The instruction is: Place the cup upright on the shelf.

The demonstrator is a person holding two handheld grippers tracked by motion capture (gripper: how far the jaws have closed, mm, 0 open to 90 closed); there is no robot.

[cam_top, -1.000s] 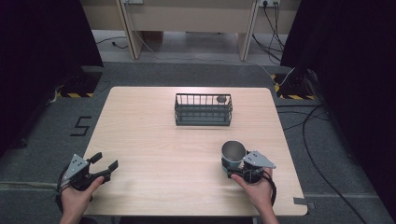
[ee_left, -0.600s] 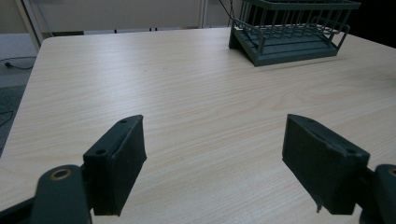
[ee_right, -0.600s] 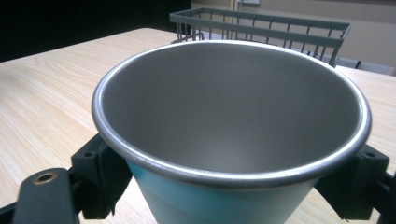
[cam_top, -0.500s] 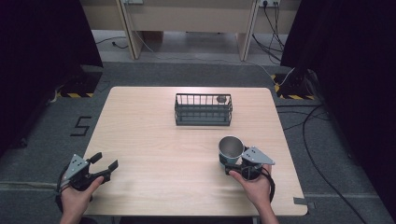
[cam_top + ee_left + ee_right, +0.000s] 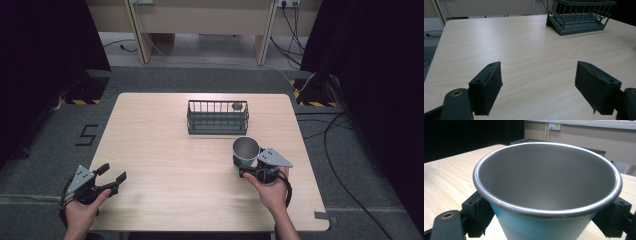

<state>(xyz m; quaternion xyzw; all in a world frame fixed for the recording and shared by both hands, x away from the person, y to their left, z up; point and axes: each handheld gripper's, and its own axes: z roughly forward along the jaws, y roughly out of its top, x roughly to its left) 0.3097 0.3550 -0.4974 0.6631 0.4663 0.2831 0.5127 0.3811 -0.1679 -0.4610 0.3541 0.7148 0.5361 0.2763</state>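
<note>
Nearest you, at about 7 o'clock on the table [image 5: 165, 145], your left gripper [image 5: 111, 180] rests low by the near-left edge with its jaws spread wide and nothing between them; the left gripper view has only bare wood in the gap. It is well apart from everything else.

At about 4 o'clock your right gripper [image 5: 242, 167] has its jaws pressed against either side of the cup [image 5: 246, 152], low on its light blue wall, below the steel rim. The cup stands upright, mouth up and empty inside, so its long axis is vertical. Whether its base is on the table or just off it I cannot tell from these views.

What the next move turns on: the rack [image 5: 218, 117] lies at about 11 o'clock from the cup, near it with a strip of bare table between, and its long side runs across your line of travel. Your right hand is by far the nearer one; I judge that the left has no part to play yet.

The rack sits around the table's 12 o'clock, with a small dark thing [image 5: 237, 105] at its far-right corner, too small to identify. The rest of its floor looks free, so aim left of that corner and clear the near wire wall.

Room is good to the left of the cup. The table's right edge is nearer, so keep any swing inward.
</note>
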